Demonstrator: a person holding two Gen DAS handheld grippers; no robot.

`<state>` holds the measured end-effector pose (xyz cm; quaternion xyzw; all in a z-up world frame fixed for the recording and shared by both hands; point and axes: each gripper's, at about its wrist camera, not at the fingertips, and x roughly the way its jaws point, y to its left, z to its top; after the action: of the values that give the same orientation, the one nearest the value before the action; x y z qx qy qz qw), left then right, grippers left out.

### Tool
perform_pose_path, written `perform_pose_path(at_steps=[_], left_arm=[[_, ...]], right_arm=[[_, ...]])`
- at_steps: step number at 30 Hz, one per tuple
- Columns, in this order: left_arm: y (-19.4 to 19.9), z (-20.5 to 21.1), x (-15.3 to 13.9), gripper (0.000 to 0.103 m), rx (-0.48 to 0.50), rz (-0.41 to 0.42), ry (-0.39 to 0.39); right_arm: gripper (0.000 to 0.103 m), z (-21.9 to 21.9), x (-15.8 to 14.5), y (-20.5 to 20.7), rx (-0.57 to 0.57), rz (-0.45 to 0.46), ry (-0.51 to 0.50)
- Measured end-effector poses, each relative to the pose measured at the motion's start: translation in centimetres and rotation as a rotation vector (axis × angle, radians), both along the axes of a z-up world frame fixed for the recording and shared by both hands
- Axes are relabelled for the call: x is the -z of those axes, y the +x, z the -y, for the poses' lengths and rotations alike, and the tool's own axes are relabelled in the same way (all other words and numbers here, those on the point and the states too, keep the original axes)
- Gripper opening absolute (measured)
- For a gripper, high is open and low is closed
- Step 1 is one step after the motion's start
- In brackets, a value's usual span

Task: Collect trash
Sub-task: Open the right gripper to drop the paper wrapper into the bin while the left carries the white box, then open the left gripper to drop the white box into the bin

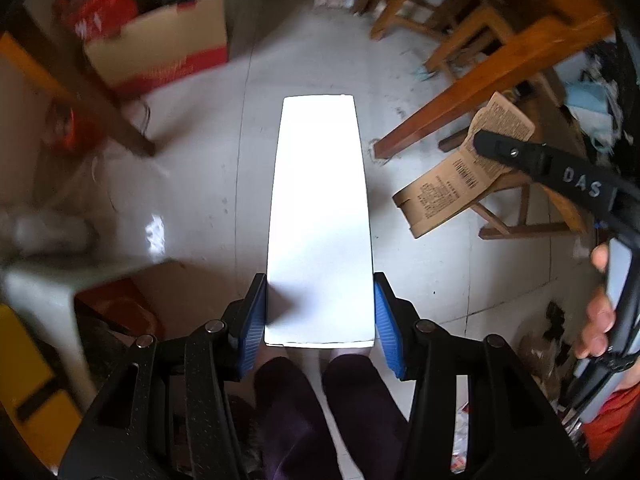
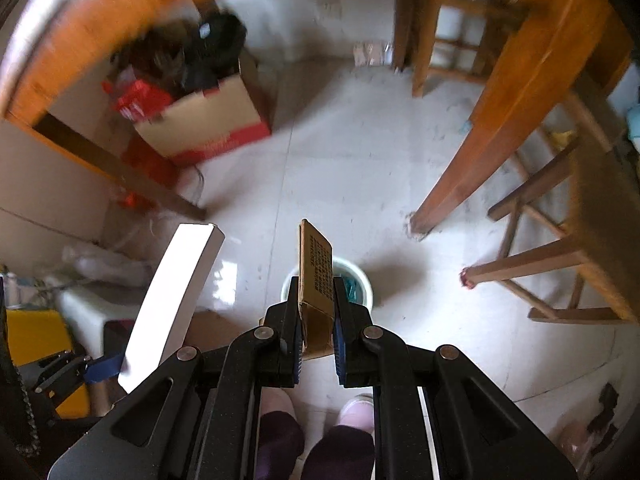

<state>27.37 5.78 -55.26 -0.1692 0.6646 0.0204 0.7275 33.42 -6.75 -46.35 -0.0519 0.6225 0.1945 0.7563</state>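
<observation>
Basically both grippers were loaded and pointing steeply down at the tiled floor (image 1: 192, 184). Left gripper (image 1: 320, 312) had its blue pads (image 1: 253, 320) clamped on the sides of a long white box (image 1: 320, 208), jaws held partway apart by the box's width. The box stuck out straight ahead along the fingers, its face blown out by glare. From the right wrist view the same box showed at lower left, tilted, one blue pad just visible at its lower end.

Right gripper (image 2: 316, 312) was pinching a flattened brown cardboard carton (image 2: 316, 276), jaws nearly together with only the thin card between them. Printed text ran down the carton's face; in the left wrist view it also showed a barcode, held out near a wooden table leg (image 1: 476, 88).

Directly below the right gripper, partly hidden behind the carton, sat a small round white bin (image 2: 362, 280) on the floor, with something teal inside. Could not tell what.

Surroundings: an open cardboard box with red print (image 2: 208, 128) stuffed with dark and red items at the far left, wooden stools (image 2: 540, 264) to the right, a yellow object (image 2: 36, 340) at the lower left edge. The person's dark trouser legs (image 1: 320, 412) and pale shoes (image 2: 356, 410) showed below the grippers; fingers (image 1: 598, 320) wrapped the right gripper's handle. Edges of both views were motion-blurred.
</observation>
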Motion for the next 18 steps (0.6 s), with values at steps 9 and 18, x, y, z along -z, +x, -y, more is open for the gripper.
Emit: perform_pose_path(at_steps=[9,18], left_arm=[[0.5,0.5,11.5,0.05,-0.01,-0.104,-0.009],[2.4,1.7,16.0,0.05,0.038,-0.13,-0.022]], right_arm=[[0.017,0.0,9.7,1.0,-0.02,-0.063,-0.004],[0.047,1.4,13.7,1.5,0.002,-0.235,0.006]])
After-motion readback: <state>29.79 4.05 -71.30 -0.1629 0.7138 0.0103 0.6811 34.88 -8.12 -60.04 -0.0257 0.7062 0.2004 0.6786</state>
